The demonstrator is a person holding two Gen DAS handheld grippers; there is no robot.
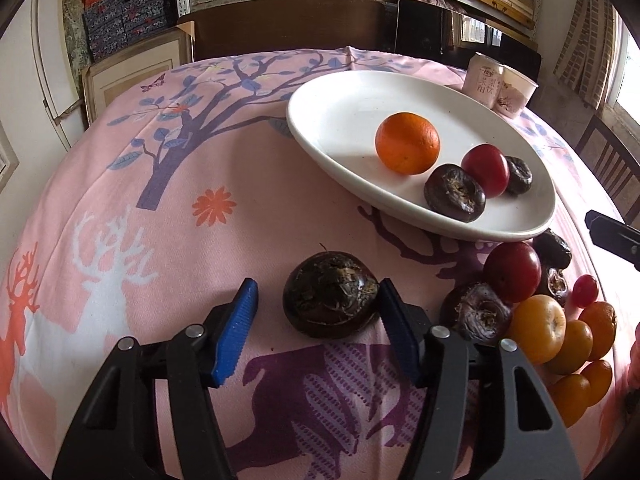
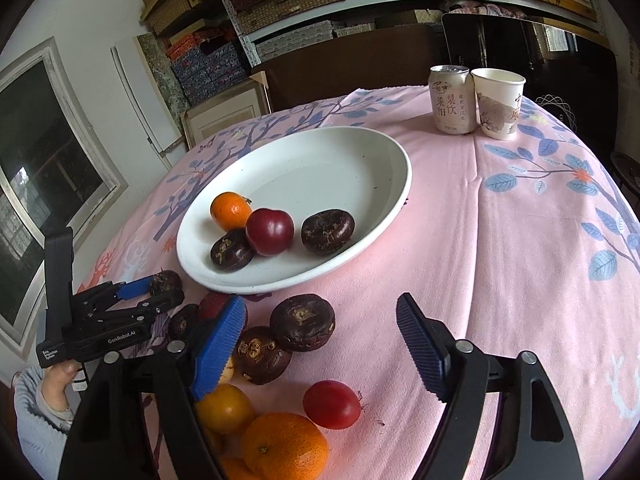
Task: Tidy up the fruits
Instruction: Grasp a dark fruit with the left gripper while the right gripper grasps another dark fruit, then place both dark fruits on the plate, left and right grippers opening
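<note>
The left gripper brackets a dark water chestnut lying on the pink tablecloth; its right pad touches the chestnut, the left pad stands clear, so nothing is clamped. The right gripper gapes over bare cloth, holding nothing; loose chestnuts, a red plum and oranges lie just beside it. The white plate carries an orange, a plum and two chestnuts; a can and paper cup stand behind.
</note>
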